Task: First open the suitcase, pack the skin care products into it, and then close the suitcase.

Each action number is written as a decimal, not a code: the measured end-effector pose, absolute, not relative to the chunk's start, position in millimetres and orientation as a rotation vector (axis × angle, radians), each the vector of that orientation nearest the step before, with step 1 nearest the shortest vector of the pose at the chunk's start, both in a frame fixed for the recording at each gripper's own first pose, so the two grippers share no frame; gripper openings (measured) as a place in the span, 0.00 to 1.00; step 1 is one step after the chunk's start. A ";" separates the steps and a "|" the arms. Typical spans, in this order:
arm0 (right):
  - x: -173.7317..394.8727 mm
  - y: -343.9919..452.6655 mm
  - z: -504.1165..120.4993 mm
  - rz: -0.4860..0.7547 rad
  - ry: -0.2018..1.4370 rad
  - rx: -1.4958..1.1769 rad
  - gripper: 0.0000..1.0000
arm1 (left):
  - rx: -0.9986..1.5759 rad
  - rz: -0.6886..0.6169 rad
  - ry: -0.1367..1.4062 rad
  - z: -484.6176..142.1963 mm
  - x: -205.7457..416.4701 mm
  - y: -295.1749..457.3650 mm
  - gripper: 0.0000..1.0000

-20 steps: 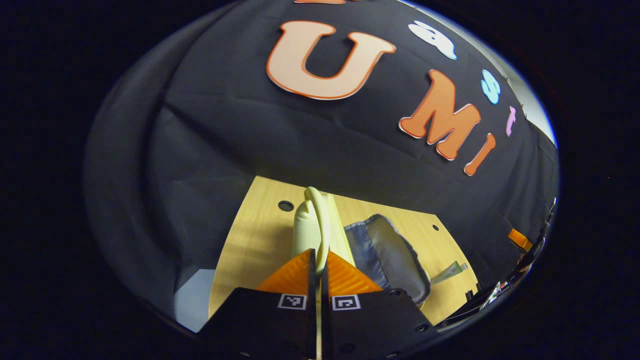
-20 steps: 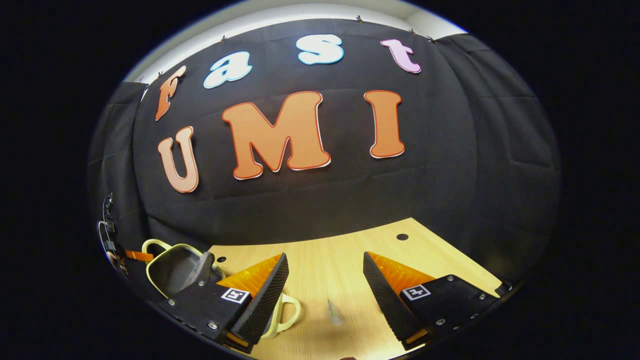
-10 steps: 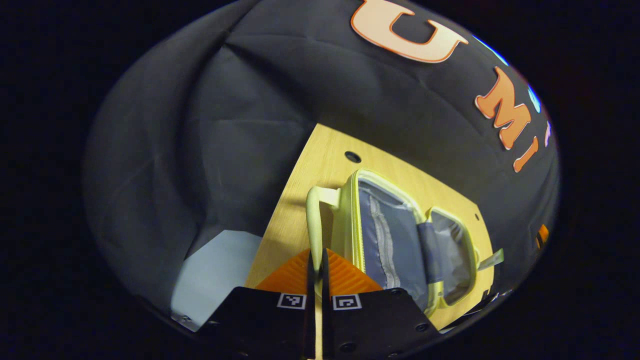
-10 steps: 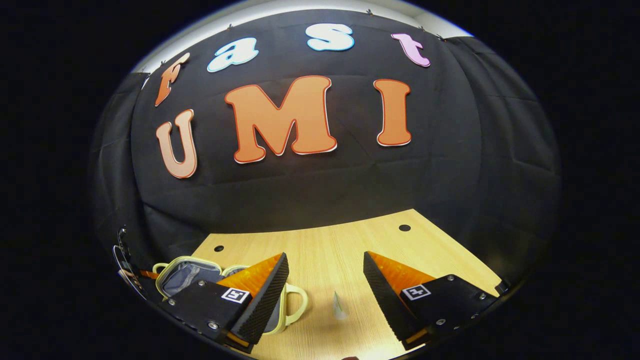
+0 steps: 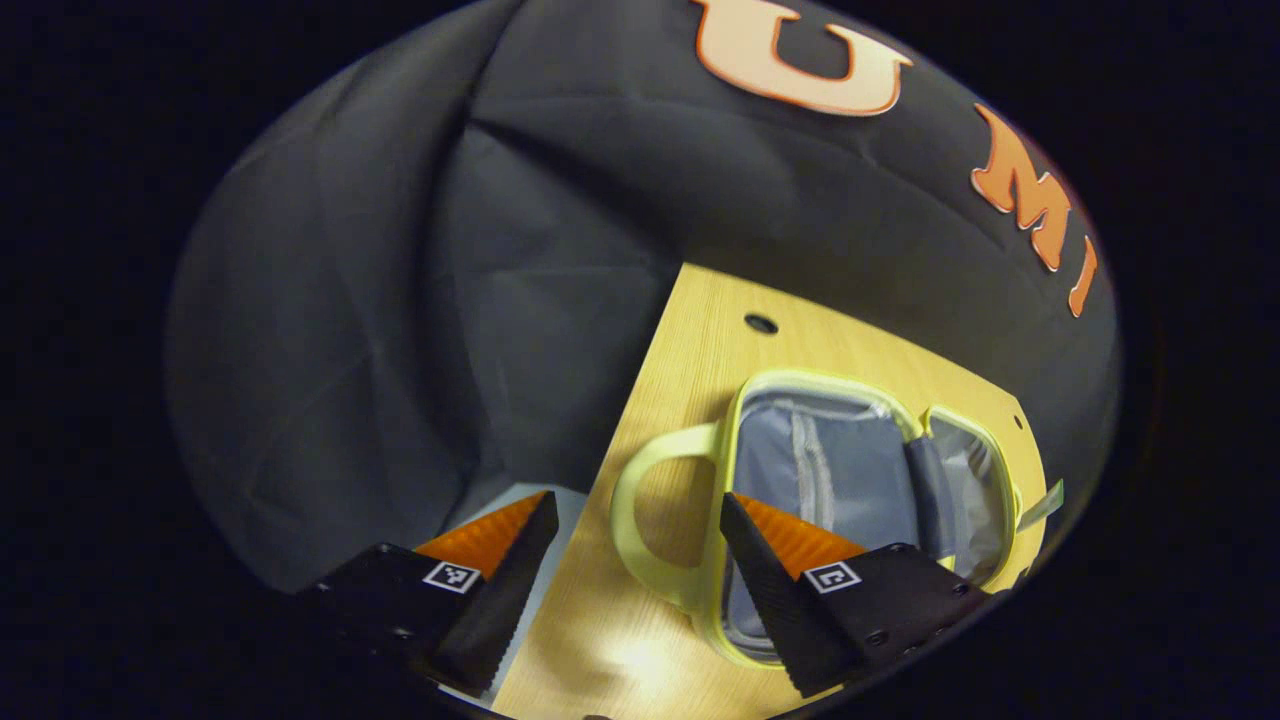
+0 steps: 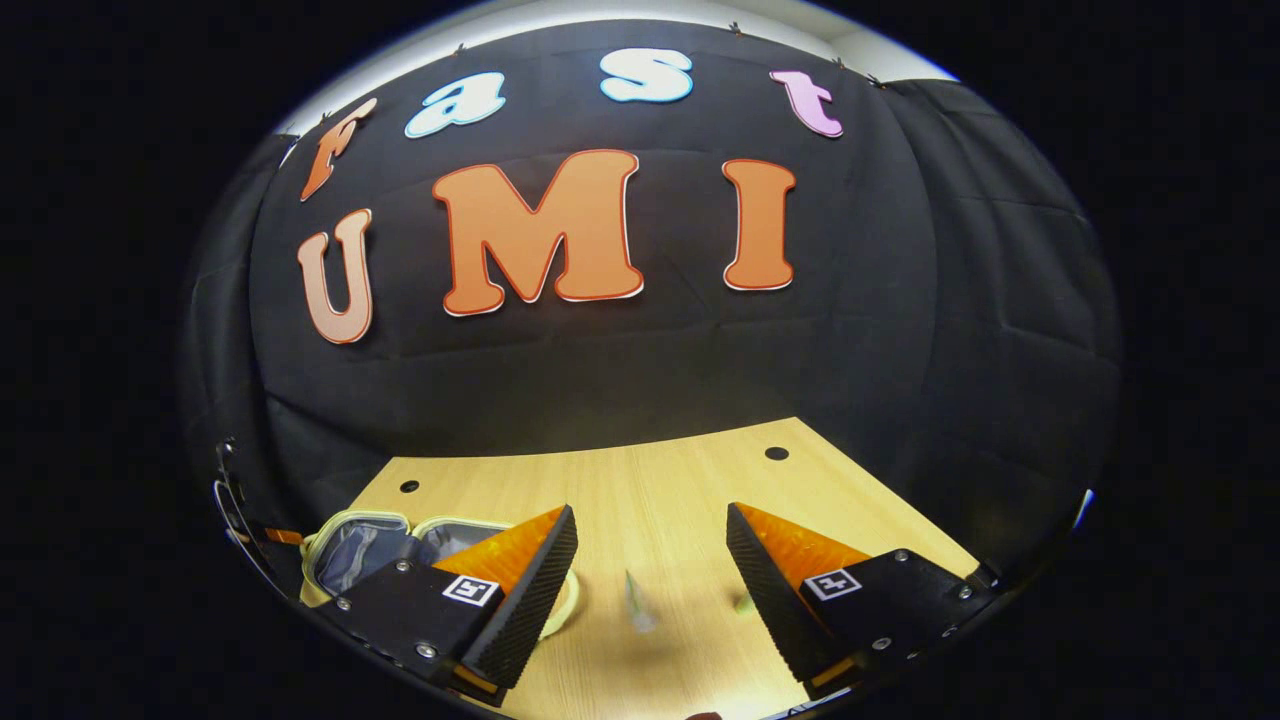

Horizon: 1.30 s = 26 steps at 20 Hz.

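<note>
Suitcase now lies fully open and flat on the desk, lining exposed. Left gripper has released the handle and spreads wide; right gripper hovers wide above a skincare tube. Opening complete; packing follows.

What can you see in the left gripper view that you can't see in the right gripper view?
Left gripper view alone: the suitcase's looped handle lying flat between the open left tool, and a pale floor patch. Right gripper view alone: a small clear item on the wood ahead of the open right tool. Both: the opened yellow suitcase with grey lining and the wooden table.
</note>
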State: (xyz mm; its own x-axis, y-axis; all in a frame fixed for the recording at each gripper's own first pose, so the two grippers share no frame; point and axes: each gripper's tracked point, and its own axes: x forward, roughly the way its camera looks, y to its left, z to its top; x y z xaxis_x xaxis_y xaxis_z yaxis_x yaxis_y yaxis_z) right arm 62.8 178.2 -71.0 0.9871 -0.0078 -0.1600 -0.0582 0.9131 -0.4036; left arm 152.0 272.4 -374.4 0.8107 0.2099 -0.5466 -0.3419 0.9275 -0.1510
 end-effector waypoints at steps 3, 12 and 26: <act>61.7 161.5 -65.2 0.024 0.157 -0.424 0.95 | -0.144 0.327 0.401 -296.0 145.4 244.6 0.98; 69.8 106.4 -48.2 0.094 0.185 -0.415 0.95 | -0.080 0.178 0.109 -155.4 155.1 -25.9 0.97; 66.7 -38.0 -26.0 0.028 0.270 -0.433 0.95 | 0.034 -0.101 0.214 -271.0 217.0 -376.1 0.97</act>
State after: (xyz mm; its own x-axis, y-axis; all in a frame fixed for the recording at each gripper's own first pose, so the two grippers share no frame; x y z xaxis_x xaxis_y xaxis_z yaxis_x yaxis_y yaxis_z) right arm 66.7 -38.0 -26.0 0.9639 -0.0304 -0.2644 -0.0840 0.9079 -0.4108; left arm 217.0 -376.1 -271.0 0.9720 -0.0969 -0.2141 0.1041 0.9943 0.0224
